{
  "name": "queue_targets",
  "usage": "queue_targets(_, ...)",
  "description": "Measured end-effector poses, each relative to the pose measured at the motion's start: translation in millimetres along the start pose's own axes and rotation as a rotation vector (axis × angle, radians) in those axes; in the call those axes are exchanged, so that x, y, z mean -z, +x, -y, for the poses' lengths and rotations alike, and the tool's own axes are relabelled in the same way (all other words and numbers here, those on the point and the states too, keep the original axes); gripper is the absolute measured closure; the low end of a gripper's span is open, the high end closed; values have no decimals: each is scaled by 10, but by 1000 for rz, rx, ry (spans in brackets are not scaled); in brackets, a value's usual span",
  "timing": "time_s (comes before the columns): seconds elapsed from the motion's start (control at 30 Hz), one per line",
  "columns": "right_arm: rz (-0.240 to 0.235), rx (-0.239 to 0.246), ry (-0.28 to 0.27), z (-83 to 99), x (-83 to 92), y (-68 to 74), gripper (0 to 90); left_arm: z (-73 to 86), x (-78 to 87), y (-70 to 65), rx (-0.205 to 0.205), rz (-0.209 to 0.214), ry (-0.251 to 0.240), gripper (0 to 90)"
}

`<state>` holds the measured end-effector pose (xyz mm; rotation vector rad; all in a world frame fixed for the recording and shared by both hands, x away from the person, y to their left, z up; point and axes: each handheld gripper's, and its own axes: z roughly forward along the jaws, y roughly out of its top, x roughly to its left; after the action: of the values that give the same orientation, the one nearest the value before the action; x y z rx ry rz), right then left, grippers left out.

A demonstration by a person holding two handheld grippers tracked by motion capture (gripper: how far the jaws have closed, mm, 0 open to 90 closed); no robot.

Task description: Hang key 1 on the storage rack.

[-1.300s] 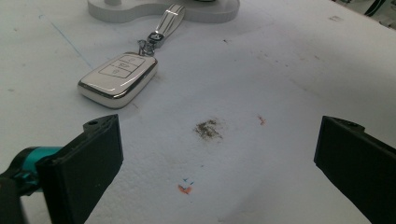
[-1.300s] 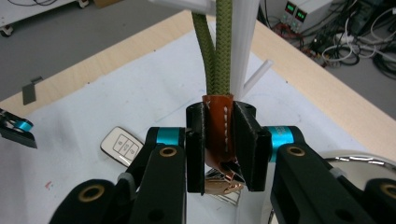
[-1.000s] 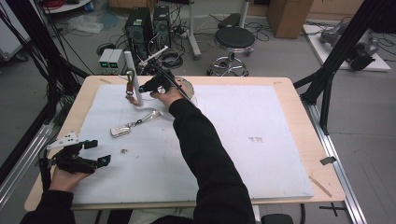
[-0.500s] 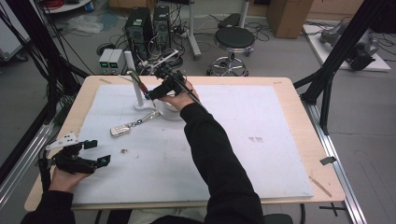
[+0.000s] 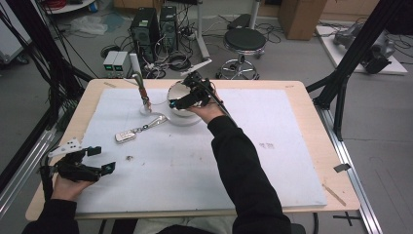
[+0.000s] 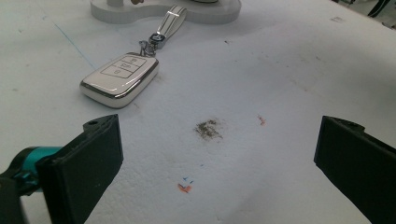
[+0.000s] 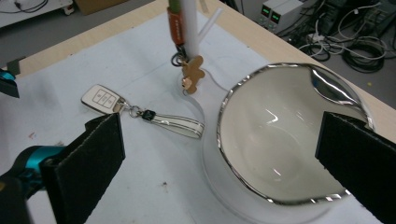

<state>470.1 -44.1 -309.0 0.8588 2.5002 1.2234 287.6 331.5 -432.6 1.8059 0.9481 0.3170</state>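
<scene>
- While its jaws stand wide and hold nothing, having just been opening, the right gripper [image 5: 187,100] hangs over the white bowl [image 7: 285,140] at upper centre of the high view; in the right gripper view the bowl's silver rim sits between the two black jaws.
- Just left of the bowl, a white stand [image 5: 144,100] rises with an orange-brown strap and a small gingerbread charm [image 7: 192,70] hanging at its post.
- Below the stand, a white car key fob [image 5: 125,136] lies flat on the white mat [image 5: 272,185], its striped strap [image 7: 175,122] running toward the bowl's base.
- At lower left, the left gripper [image 5: 95,158] rests low over the mat, jaws spread wide and bare, the fob ahead of it.
</scene>
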Motion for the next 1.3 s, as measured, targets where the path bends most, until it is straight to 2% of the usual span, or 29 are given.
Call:
queue_targets(0.1, 10, -11, 9, 59, 88, -53, 5, 1, 1, 1, 0, 0, 1, 17)
queue_targets(0.2, 39, 5, 20, 84, 169, -67, 5, 2, 0, 2, 1, -3, 4, 17)
queue_targets(0.4, 70, -12, 0, 105, 356, -109, 6, 3, -1, 1, 1, -4, 4, 17)
queue_targets(0.5, 79, -6, 13, 132, 417, -117, 5, 1, 4, 2, -1, -4, 8, 17)
queue_targets(0.57, 85, -5, 1, 160, 447, -114, 5, 0, 4, 0, 1, -4, 4, 17)
queue_targets(0.63, 86, -7, -13, 211, 481, -122, 6, 1, 5, 1, -1, -3, 6, 17)
queue_targets(0.77, 93, -28, 0, 335, 520, -163, 6, 1, 0, -3, 1, -1, 7, 17)
queue_targets(1.3, 113, -98, -66, 877, 830, -285, 6, 2, -7, -2, 2, 0, 13, 17)
